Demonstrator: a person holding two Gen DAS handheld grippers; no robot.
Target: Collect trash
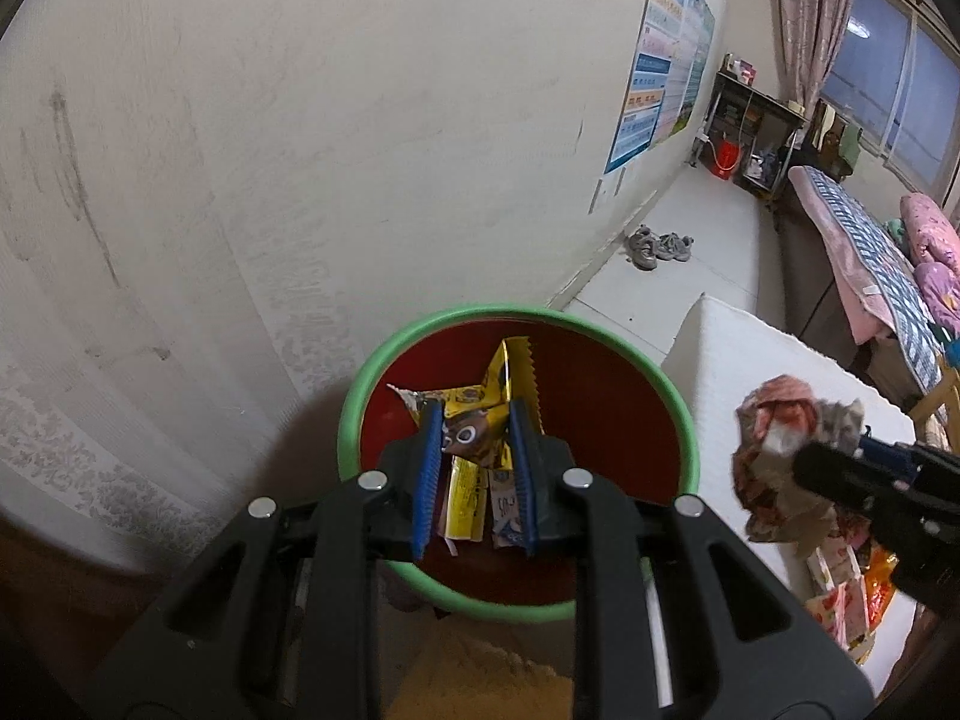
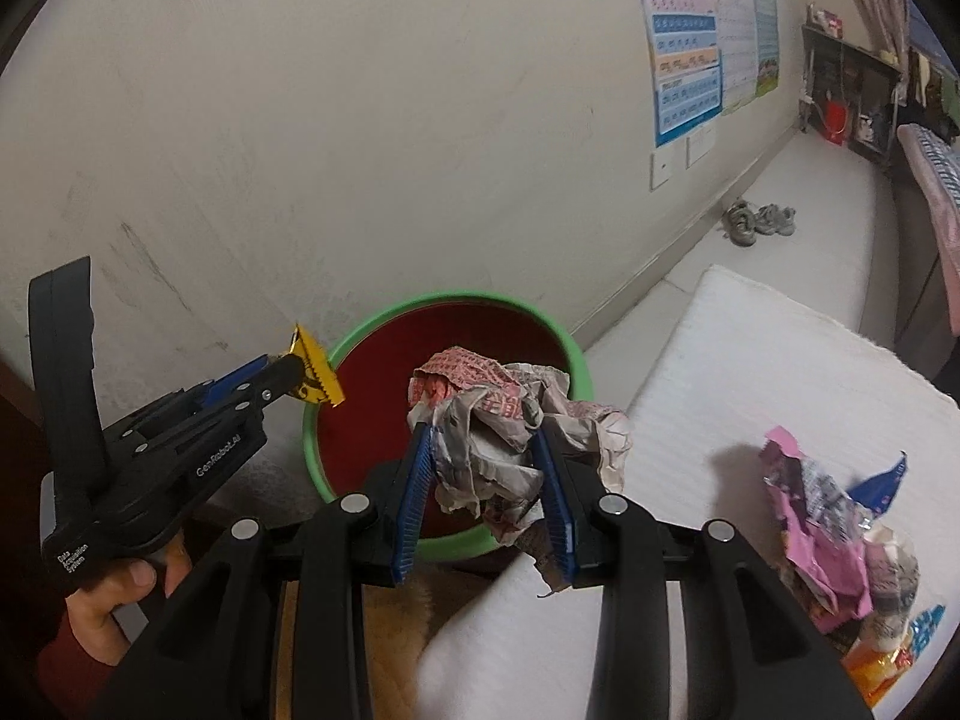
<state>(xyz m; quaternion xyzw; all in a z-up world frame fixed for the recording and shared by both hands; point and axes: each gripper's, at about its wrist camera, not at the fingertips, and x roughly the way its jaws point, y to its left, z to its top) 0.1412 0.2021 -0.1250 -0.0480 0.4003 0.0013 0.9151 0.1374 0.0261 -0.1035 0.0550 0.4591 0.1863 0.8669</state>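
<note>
Far left in the right wrist view: black left gripper (image 2: 300, 375) in a bare hand (image 2: 114, 600), blue-padded jaws pinched on a yellow foil snack wrapper (image 2: 315, 378) with a serrated edge, held just beside the left rim of a round bin with a green rim and dark red inside (image 2: 312, 438). In the left wrist view, same yellow wrapper (image 1: 480, 414) between the blue pads, hanging above the bin's opening (image 1: 678, 414); whether any litter lies inside, cannot tell.

Centre: right gripper (image 2: 486, 450), jaws narrowed on a crumpled ball of red-and-white printed paper (image 2: 510, 426), held over the near right rim of the bin and the edge of a white ribbed pad (image 2: 750, 360). Bin standing close against a scuffed cream wall (image 2: 360, 120).

Right, on the white pad: a torn pink wrapper (image 2: 804, 516), a blue scrap (image 2: 882, 480), an orange packet (image 2: 876, 666), heaped together and touching.

Further right, along the wall: blue charts (image 2: 687, 78), a pair of grey shoes (image 2: 756, 222) on the pale floor, a dark shelf unit (image 2: 840, 84) with a red bucket (image 2: 834, 117), a bed with a blue patterned blanket (image 1: 870, 240).
</note>
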